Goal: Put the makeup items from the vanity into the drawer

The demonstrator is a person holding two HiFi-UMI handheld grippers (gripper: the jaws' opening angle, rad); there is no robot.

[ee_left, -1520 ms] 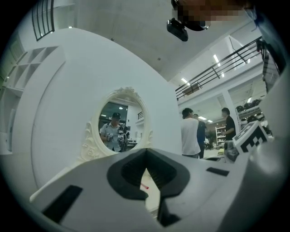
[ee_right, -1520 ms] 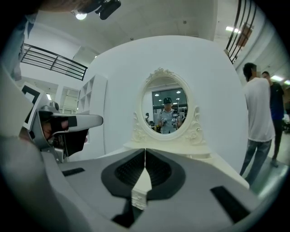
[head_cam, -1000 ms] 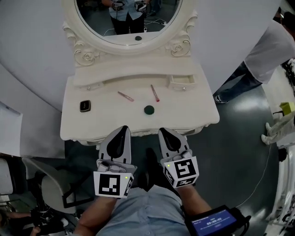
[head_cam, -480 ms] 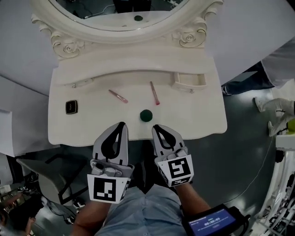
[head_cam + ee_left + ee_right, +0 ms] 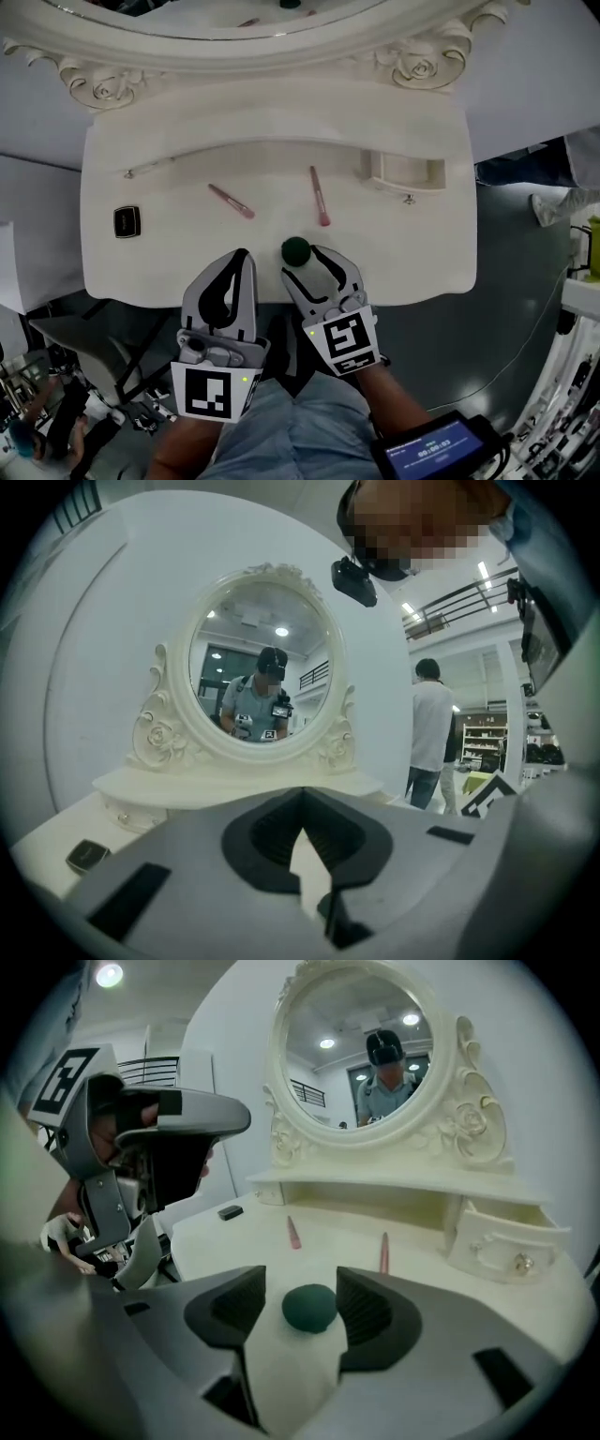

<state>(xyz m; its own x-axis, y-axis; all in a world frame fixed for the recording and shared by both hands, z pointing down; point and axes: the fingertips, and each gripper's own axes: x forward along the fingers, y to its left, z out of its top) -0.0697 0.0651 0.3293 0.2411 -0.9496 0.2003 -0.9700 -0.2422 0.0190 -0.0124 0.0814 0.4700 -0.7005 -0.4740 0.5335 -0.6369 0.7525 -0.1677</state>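
The counter (image 5: pixel 159 262) is mostly bare. Open lanes lie along its front left and between the left pink stick (image 5: pixel 230 201) and the right pink stick (image 5: pixel 319 195), and only a black compact (image 5: pixel 127 221) sits near the left edge. The right pink stick lies close beside the way from the green puff (image 5: pixel 296 249) to the small drawer (image 5: pixel 405 172), which seems pulled out, and the mirror frame (image 5: pixel 253 56) walls off the back.

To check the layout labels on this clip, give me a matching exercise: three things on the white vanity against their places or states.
1. dark green round puff
2. black square compact
3. small white drawer

A. pulled open, at the right rear
B. far left of the white tabletop
C. near the front edge, at the centre

Pairs: 1-C, 2-B, 3-A.
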